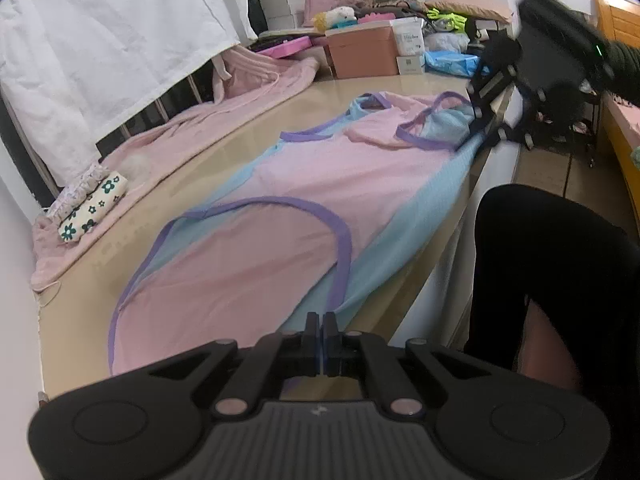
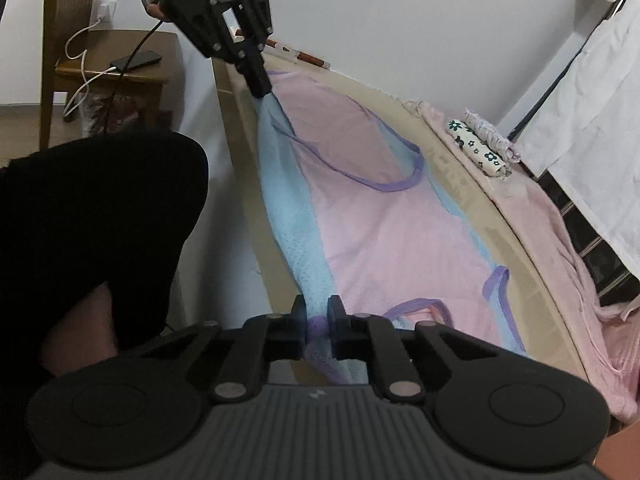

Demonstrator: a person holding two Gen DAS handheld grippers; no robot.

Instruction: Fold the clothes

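Pink-and-blue sleeveless dress [image 1: 304, 200] lies spread lengthwise on the bench [image 1: 240, 128], its near blue edge pinched at both ends by the left gripper [image 1: 321, 326] and right gripper [image 2: 317, 312], jaws pressed onto cloth, likely to fold that side across.

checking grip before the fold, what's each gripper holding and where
Both hold the pink and blue garment along its blue near side: left gripper at the hem end, right gripper at the purple-trimmed strap end.

The garment [image 1: 280, 200] is viewed lengthwise from opposite ends of the table [image 1: 80, 300], close and low. Each gripper appears at the top of the other's frame.
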